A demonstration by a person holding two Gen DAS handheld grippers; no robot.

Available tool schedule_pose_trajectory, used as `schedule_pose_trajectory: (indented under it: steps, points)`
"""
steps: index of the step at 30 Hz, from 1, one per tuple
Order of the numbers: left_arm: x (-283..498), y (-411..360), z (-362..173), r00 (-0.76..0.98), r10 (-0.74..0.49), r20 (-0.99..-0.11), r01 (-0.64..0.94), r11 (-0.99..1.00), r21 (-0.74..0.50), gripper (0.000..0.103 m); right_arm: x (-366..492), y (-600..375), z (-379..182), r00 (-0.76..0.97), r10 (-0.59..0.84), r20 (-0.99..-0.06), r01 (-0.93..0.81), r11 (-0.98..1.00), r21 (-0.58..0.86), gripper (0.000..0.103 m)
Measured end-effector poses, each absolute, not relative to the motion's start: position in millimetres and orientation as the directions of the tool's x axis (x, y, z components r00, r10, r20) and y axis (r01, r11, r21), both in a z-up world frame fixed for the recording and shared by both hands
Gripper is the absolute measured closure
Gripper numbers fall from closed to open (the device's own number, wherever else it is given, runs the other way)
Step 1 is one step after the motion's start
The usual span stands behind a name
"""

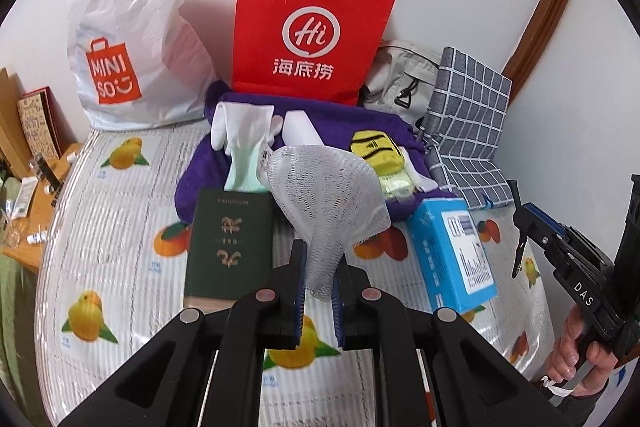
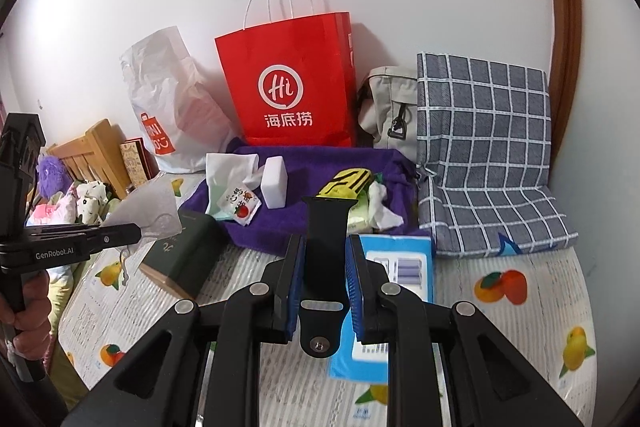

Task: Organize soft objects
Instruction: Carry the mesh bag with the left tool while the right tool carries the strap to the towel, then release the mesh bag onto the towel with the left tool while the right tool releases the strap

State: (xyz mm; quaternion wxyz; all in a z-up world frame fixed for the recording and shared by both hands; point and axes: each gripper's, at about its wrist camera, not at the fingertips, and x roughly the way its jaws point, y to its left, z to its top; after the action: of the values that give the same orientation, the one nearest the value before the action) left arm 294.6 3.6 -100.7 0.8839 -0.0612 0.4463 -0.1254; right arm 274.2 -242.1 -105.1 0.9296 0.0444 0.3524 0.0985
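Observation:
My left gripper [image 1: 319,267] is shut on a grey-white mesh cloth [image 1: 328,195], which fans out above the fruit-print cover. The right wrist view shows that gripper [image 2: 134,231] at the left edge, the mesh cloth [image 2: 154,205] sticking out of it. My right gripper [image 2: 325,247] is shut on a black watch strap [image 2: 325,227], seen edge-on [image 1: 520,239] at the right of the left wrist view. Behind both lies a purple towel [image 2: 320,167] bearing a white glove [image 1: 240,131], a white sponge block [image 2: 276,183], a yellow pouch [image 1: 374,151] and tissues [image 2: 380,207].
A red paper bag [image 1: 308,27] and a white Miniso bag [image 1: 132,27] stand against the wall. A grey bag [image 2: 390,103] and a checked cushion [image 2: 480,147] fill the back right. A green booklet [image 1: 232,247] and a blue box [image 1: 452,247] lie on the cover. A wooden shelf [image 1: 36,203] is left.

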Motion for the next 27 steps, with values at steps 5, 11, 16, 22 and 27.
schedule_pose_trajectory:
  steps: [5,11,16,22,27]
  points:
    - [313.4,2.6,-98.7,0.58,-0.253,-0.775,0.151,0.968,-0.202,0.092,294.5,-241.3,-106.6,0.735,0.218,-0.642,-0.16,0.976,0.148,0.082]
    - [332.1,0.7,-94.6,0.59,-0.238,-0.772,0.141,0.971,-0.192,0.092,319.9,-243.1,-106.7,0.737,0.217,-0.64,-0.159,0.976,0.148,0.082]
    - [346.8,-3.2,-92.5,0.594,-0.23,-0.771,0.14,0.973,-0.183,0.092,339.4,-244.3,-106.8,0.737,0.217,-0.641,-0.158,0.976,0.148,0.082]
    - [366.8,-7.8,-91.6,0.598,-0.231,-0.768,0.146,0.973,-0.179,0.092,362.1,-246.5,-104.5,0.739,0.222,-0.636,-0.162,0.975,0.151,0.082]
    - [382.8,-11.1,-92.8,0.594,-0.225,-0.772,0.146,0.974,-0.172,0.092,378.5,-244.4,-106.1,0.732,0.237,-0.639,-0.172,0.971,0.164,0.082]
